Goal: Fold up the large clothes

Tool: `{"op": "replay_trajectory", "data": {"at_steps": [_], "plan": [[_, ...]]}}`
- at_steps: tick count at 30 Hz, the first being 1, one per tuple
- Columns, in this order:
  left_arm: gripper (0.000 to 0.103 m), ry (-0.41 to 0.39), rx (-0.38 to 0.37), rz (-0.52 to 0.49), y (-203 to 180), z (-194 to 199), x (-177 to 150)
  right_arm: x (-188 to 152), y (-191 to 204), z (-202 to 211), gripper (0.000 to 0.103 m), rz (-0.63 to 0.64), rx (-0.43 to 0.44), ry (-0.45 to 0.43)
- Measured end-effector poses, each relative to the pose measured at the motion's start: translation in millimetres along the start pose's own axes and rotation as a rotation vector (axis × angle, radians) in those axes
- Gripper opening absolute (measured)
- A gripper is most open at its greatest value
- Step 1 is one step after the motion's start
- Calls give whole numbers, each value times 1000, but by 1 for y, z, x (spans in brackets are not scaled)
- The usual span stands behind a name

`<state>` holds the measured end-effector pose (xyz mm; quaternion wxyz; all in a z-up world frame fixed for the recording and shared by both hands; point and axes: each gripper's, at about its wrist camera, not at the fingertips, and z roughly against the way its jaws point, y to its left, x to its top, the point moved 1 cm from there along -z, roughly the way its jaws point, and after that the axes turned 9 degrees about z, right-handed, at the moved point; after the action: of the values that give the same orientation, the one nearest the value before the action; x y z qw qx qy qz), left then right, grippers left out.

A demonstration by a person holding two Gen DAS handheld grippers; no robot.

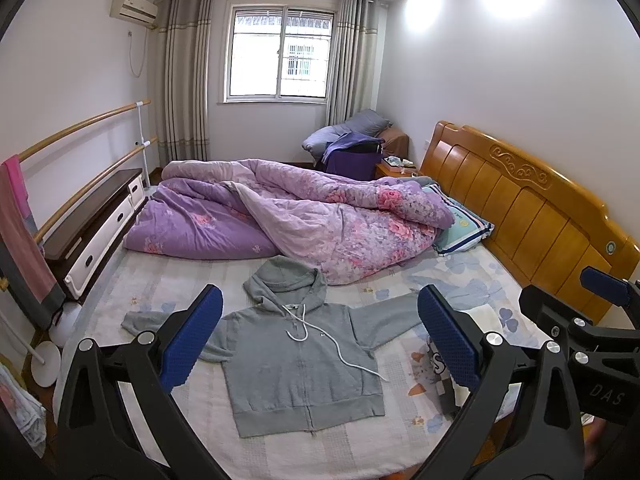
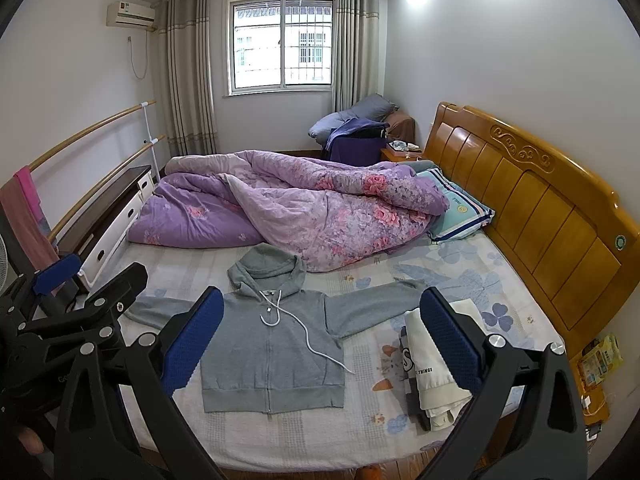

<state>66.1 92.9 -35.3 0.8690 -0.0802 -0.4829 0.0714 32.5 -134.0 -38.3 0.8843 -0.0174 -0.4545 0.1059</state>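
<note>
A grey zip hoodie (image 1: pixel 296 356) (image 2: pixel 272 352) lies flat and face up on the bed, hood toward the quilt, both sleeves spread out, its white drawstring trailing to the right. My left gripper (image 1: pixel 320 336) hovers above the near edge of the bed, open and holding nothing, its blue pads (image 1: pixel 196 336) on either side of the hoodie. My right gripper (image 2: pixel 322 336) is open and holds nothing, at the same height. Each gripper shows at the edge of the other's view: the right gripper (image 1: pixel 592 320) and the left gripper (image 2: pixel 68 304).
A crumpled purple floral quilt (image 1: pixel 288 216) fills the far half of the bed (image 1: pixel 168 288). A stack of folded clothes (image 2: pixel 432 368) sits right of the hoodie. The wooden headboard (image 1: pixel 528 204) and a pillow (image 1: pixel 460 228) are on the right, a low cabinet (image 1: pixel 96 224) and rails on the left.
</note>
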Motion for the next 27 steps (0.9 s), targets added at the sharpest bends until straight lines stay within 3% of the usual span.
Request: {"op": "replay_trajectory", "data": {"at_steps": [27], "plan": [[98, 5, -20, -10, 15, -14, 9, 5, 6, -19, 95, 10, 13, 11]]}}
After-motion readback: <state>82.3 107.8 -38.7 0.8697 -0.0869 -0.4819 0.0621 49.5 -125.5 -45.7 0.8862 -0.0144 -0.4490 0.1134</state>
